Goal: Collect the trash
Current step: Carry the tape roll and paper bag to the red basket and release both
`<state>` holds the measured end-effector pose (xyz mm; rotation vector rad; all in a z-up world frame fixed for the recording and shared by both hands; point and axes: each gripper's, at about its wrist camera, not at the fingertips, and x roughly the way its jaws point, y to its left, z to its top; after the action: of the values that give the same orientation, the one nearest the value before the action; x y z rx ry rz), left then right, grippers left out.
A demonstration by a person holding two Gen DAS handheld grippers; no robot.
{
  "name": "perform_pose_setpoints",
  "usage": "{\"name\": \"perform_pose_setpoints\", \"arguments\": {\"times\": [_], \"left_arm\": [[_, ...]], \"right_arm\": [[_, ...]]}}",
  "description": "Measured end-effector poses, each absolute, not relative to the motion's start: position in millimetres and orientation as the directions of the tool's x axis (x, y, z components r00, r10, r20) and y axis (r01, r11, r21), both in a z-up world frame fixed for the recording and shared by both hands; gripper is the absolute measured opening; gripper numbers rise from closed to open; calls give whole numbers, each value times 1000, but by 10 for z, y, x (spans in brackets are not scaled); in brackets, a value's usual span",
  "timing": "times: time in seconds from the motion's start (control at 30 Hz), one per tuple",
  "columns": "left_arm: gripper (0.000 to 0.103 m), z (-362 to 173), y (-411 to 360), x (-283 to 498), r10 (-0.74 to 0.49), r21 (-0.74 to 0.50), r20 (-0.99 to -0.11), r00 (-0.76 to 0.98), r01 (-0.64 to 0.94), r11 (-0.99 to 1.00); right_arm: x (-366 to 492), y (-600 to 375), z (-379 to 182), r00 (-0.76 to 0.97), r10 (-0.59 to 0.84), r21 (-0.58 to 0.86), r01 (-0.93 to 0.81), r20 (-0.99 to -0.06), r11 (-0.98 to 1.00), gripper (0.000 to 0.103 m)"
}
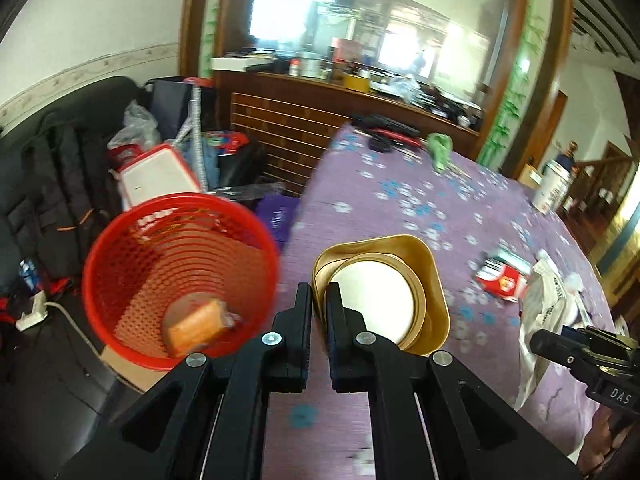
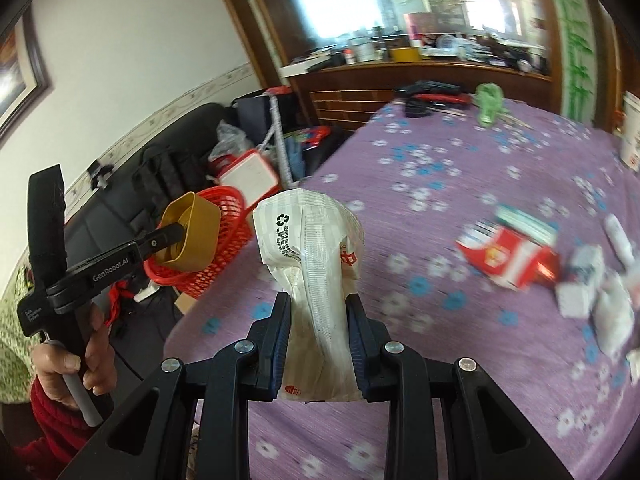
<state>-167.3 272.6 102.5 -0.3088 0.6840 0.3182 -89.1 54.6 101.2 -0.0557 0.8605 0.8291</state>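
Both grippers loaded, carrying trash toward red basket [image 1: 176, 276].

Left gripper [image 1: 319, 294] pinching wall of gold container [image 1: 420, 280], thin-edge hold; basket just left of fingertips, orange scrap [image 1: 196, 326] already at its bottom. Right gripper [image 2: 318, 304] clamped on crumpled white wrapper [image 2: 308, 240], wrapper sticking up past fingertips; basket far left of it, behind left tool. Risks: container slipping or rotating off narrow rim pinch; release too early, landing on purple tablecloth [image 2: 440, 160] or floor; two tools crowding one opening, collision likely. Red carton [image 2: 508, 256] and white scraps [image 2: 592, 292] right of right gripper, motion-blurred, count unclear. Basket floor partly hidden. Container contents unclear, pale disc only.
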Motion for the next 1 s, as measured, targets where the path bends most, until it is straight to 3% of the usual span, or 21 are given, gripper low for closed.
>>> {"name": "perform_pose_setpoints", "arguments": {"times": [0.37, 0.87, 0.97, 1.0], "left_arm": [[7, 937, 3497, -2009, 308, -146, -674, 672, -529, 836], [7, 748, 4014, -2021, 357, -113, -706, 611, -596, 795], [9, 767, 4043, -2022, 369, -107, -698, 613, -599, 793], [18, 774, 4051, -2025, 372, -107, -697, 613, -602, 792]], "right_arm": [[-870, 1522, 1124, 259, 676, 298, -749, -690, 591, 30], [-637, 2733, 1043, 159, 707, 357, -775, -689, 522, 30], [-598, 2887, 1024, 169, 711, 354, -774, -683, 525, 33], [-579, 2919, 1011, 167, 711, 359, -770, -683, 527, 39]]}}
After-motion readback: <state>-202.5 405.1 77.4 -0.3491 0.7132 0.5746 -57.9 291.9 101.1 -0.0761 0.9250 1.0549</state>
